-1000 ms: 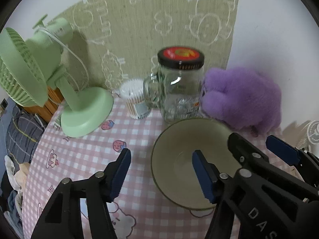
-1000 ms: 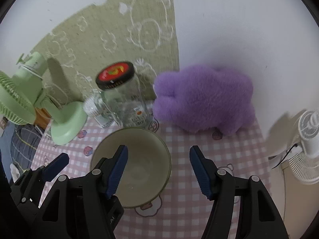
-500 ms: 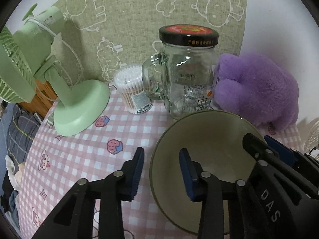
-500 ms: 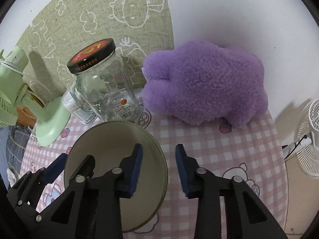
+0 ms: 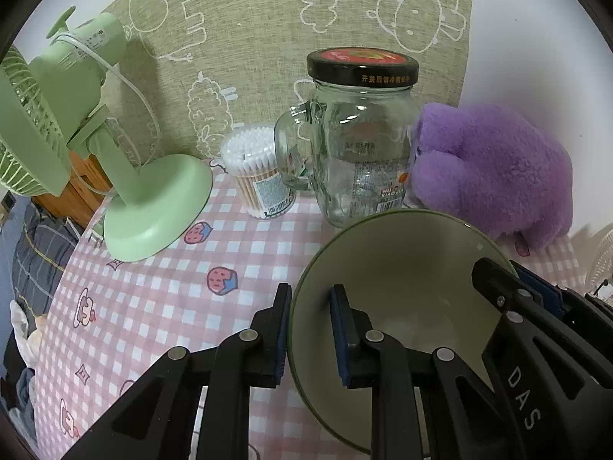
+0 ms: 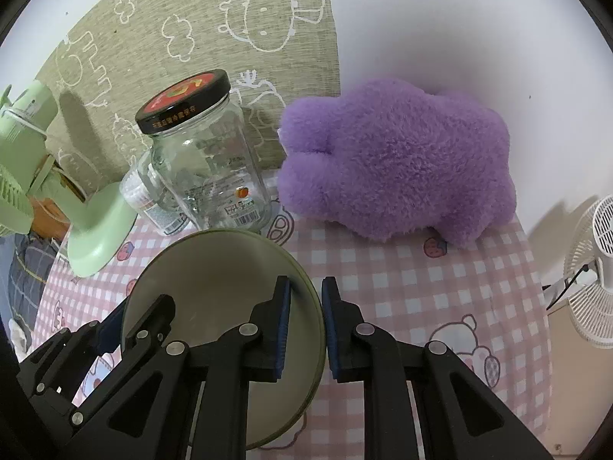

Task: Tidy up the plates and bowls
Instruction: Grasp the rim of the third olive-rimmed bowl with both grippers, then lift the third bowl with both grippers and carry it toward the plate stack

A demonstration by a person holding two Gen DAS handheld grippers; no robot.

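An olive-green bowl [image 5: 402,264] with a pale inside rests on the pink checked tablecloth [image 5: 161,299]. My left gripper [image 5: 311,289] is shut on its left rim, one blue pad outside the wall and one inside. In the right wrist view the same bowl [image 6: 214,268] shows, and my right gripper [image 6: 306,282] is shut on its right rim in the same way. Each gripper also appears at the edge of the other's view. The bowl's lower edge is hidden behind the fingers.
Just behind the bowl stand a glass jar with a black lid [image 5: 360,145] and a tub of cotton swabs [image 5: 260,168]. A green desk fan [image 5: 153,207] is at the left, a purple plush toy [image 6: 394,161] at the back right, a white fan [image 6: 597,276] off the right edge.
Both grippers came down onto the bowl and their jaws closed from wide open onto opposite sides of its rim.
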